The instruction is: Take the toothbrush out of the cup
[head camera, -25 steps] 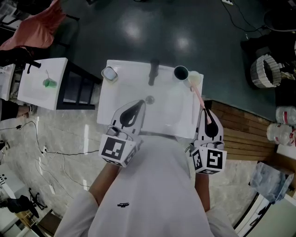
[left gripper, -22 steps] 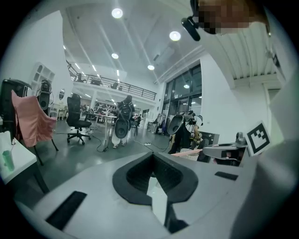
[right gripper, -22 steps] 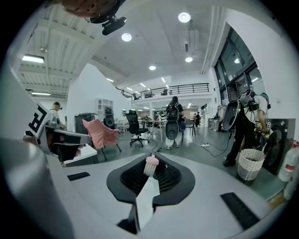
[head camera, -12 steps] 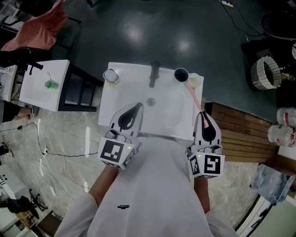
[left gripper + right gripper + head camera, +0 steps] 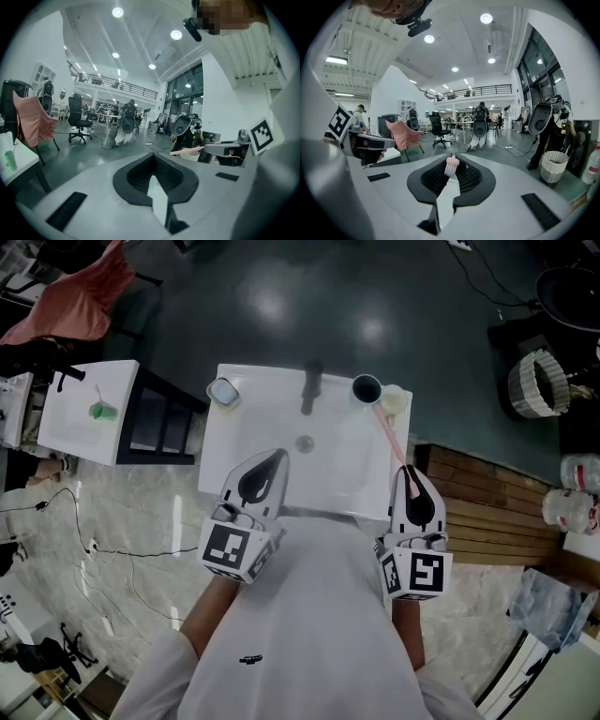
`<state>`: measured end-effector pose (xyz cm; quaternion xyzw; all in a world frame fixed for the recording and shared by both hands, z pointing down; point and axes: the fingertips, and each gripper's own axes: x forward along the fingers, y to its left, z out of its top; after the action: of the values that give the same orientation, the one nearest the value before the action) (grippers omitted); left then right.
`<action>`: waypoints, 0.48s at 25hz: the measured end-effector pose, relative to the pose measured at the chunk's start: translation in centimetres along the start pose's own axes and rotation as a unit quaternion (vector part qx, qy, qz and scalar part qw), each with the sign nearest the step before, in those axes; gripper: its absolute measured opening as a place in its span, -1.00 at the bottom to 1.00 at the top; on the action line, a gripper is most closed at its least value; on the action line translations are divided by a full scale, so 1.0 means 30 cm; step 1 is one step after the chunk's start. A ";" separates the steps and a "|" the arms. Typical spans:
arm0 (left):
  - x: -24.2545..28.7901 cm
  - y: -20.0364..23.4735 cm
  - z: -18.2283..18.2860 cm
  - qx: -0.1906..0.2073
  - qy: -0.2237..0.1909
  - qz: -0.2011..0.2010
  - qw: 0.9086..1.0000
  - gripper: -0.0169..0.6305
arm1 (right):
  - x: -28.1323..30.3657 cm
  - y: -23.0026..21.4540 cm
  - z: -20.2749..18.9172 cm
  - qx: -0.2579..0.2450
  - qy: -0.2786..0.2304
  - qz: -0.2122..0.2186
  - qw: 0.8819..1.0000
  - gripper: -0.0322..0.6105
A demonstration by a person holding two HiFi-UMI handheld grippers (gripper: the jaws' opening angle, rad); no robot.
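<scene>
My right gripper [image 5: 451,182] has its jaws closed on the pink toothbrush [image 5: 451,165], whose bristle head pokes up at the far end of the dark pads. Beyond it I see a pink cloth [image 5: 404,133] draped over a chair on the left, a black office chair [image 5: 439,125] farther back, and a white wicker basket [image 5: 553,167] on the floor at right.

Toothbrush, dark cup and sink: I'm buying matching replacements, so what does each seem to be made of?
Toothbrush: probably plastic; thin, smooth, even pale pink handle, with white bristles that look like nylon.
Cup: dark with a smooth round rim; plastic or glazed ceramic, too small to tell.
Sink: probably glazed ceramic; solid white and smooth.
</scene>
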<state>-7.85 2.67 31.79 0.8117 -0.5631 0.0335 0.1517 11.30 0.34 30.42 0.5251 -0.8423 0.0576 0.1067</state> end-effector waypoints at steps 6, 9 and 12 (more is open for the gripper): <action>-0.001 0.002 -0.008 -0.002 0.002 0.001 1.000 -0.94 | -0.001 -0.005 -0.014 0.002 0.004 -0.003 1.000 -0.85; -0.001 -0.003 -0.017 -0.004 0.004 0.000 1.000 -0.94 | 0.001 -0.002 -0.020 0.003 0.005 -0.002 1.000 -0.85; 0.000 -0.008 -0.018 -0.006 0.004 0.000 1.000 -0.94 | 0.003 -0.004 -0.022 0.002 0.005 -0.001 1.000 -0.85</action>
<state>-7.56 2.89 32.25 0.8108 -0.5623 0.0333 0.1592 11.44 0.35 31.09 0.5256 -0.8413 0.0624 0.1098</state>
